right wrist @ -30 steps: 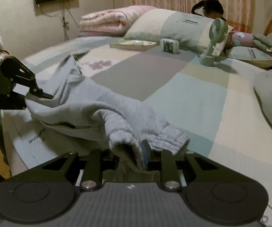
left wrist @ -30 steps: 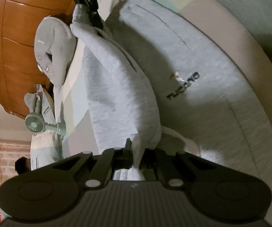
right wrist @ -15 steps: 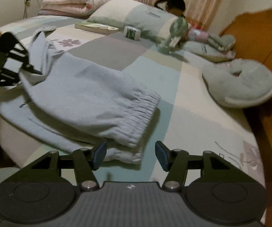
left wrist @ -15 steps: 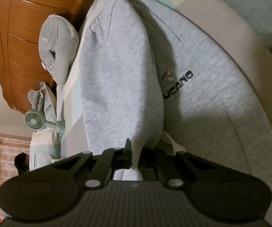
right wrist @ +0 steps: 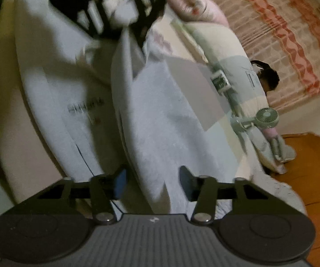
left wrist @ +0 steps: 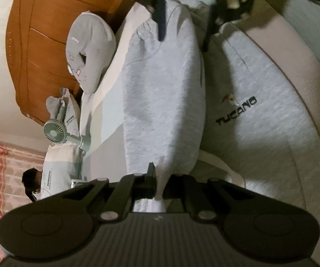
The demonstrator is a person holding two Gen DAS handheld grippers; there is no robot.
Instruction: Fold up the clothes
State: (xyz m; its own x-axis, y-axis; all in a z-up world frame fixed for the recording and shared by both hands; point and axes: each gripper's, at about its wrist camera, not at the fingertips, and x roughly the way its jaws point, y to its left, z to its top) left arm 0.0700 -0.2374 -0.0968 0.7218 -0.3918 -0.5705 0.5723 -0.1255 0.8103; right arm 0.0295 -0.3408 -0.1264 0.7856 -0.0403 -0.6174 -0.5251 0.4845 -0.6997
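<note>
Grey sweatpants (left wrist: 164, 93) with a black TUCANO print (left wrist: 236, 111) lie along the bed's edge, one leg folded over the other. My left gripper (left wrist: 162, 183) is shut on the pants' near end, with grey fabric pinched between its fingers. My right gripper (left wrist: 184, 29) hovers open over the far cuff end. In the right wrist view the pants (right wrist: 171, 133) run away from my open right gripper (right wrist: 153, 184), whose fingers straddle the fabric without pinching it. The blurred left gripper (right wrist: 124, 22) holds the other end at the top.
The checked bedspread (left wrist: 106, 120) carries a grey plush cushion (left wrist: 90, 51), a small green fan (left wrist: 54, 131) and a pillow (left wrist: 59, 169). A wooden headboard (left wrist: 37, 33) stands behind. A pink-patterned curtain (right wrist: 282, 29) hangs beyond the pillow (right wrist: 233, 71). The mattress edge (left wrist: 304, 102) drops off beside the pants.
My right gripper let go of the cuff and opened, and the leg it carried now lies flat over the other. It then swung round over that end. My left gripper kept its hold.
</note>
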